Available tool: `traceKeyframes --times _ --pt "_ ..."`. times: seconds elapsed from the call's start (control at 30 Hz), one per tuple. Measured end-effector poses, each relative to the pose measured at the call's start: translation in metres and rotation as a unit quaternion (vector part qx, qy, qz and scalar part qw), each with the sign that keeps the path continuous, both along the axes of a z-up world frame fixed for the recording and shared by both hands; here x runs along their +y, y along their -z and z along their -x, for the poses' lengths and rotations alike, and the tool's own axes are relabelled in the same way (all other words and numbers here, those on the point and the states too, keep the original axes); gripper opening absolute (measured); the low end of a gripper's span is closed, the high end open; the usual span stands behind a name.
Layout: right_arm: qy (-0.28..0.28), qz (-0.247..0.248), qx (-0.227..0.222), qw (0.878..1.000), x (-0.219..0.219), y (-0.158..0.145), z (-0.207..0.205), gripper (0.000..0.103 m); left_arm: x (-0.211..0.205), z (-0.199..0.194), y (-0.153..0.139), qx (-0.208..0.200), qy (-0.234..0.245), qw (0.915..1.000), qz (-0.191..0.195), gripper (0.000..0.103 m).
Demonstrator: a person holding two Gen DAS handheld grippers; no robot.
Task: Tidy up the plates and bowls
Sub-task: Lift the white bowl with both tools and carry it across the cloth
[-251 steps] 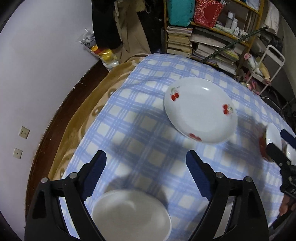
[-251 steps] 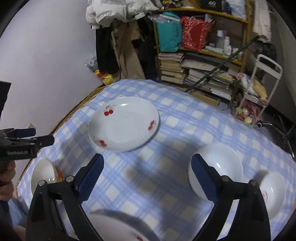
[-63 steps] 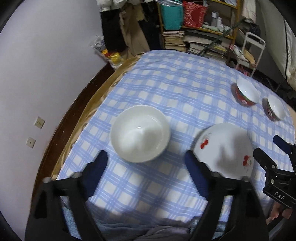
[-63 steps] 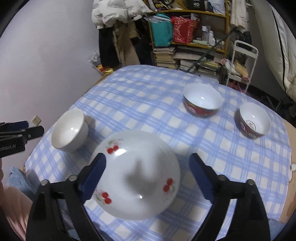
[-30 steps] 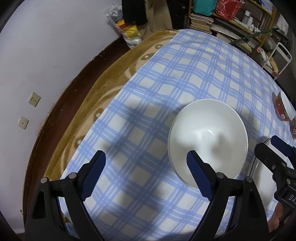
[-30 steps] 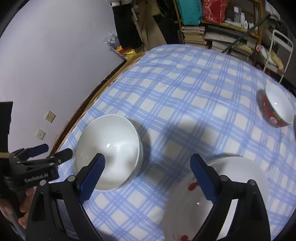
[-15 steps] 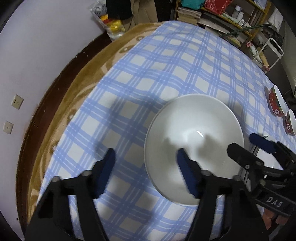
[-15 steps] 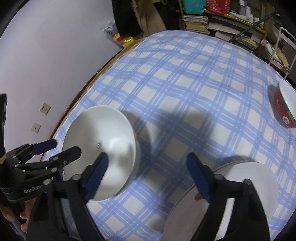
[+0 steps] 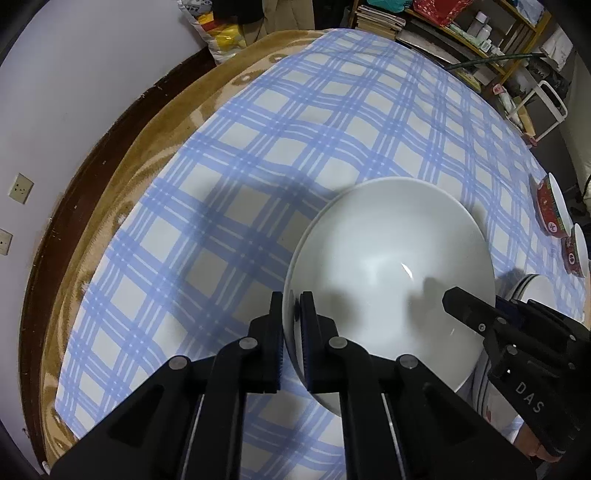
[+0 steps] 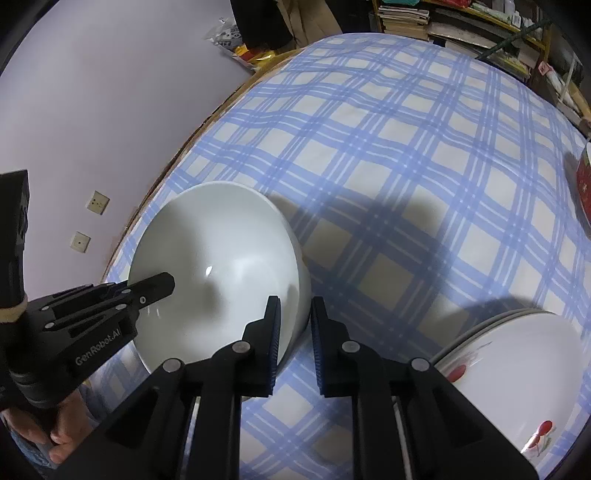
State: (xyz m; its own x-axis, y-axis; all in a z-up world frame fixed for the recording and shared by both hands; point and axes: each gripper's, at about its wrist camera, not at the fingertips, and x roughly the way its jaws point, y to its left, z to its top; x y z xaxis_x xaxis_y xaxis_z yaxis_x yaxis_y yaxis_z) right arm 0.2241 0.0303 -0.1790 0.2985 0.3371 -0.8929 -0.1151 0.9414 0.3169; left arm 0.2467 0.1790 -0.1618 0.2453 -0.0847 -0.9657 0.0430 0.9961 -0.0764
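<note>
A large plain white bowl [image 9: 388,266] sits near the front left of the blue checked tablecloth [image 9: 332,122]; it also shows in the right wrist view [image 10: 218,266]. My left gripper [image 9: 291,317] is shut on the bowl's near left rim. My right gripper [image 10: 293,325] is shut on the bowl's right rim. A stack of white cherry plates [image 10: 517,354] lies to the bowl's right, partly hidden in the left wrist view [image 9: 535,284]. Two red bowls [image 9: 554,210] stand at the far right.
A brown blanket [image 9: 155,147] hangs out under the cloth along the left edge, by the white wall [image 9: 55,92]. Shelves with books [image 9: 376,18] and a white cart [image 9: 546,103] stand beyond the far end of the table.
Both grippers have moved in and closed from wide open onto opposite sides of the white bowl's rim. The bowl now fills more of both views.
</note>
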Motion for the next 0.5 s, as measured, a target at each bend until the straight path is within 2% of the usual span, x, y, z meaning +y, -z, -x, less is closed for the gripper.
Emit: traceKeyframes --times 0.1,0.3,0.5 --pt "0.005 -0.002 0.001 1.0 0.0 -0.001 0.001 0.016 0.005 -0.001 -0.004 0.006 -0.008 0.9998 0.018 0.007" --pt "-0.009 0.008 -0.001 1.0 0.004 -0.003 0.004 0.016 -0.001 0.0 -0.019 -0.013 -0.005 0.9999 -0.004 0.007" --pt "0.001 -0.005 -0.005 1.0 -0.007 -0.009 0.002 0.016 -0.014 -0.007 -0.038 -0.029 0.001 0.9995 -0.006 0.007"
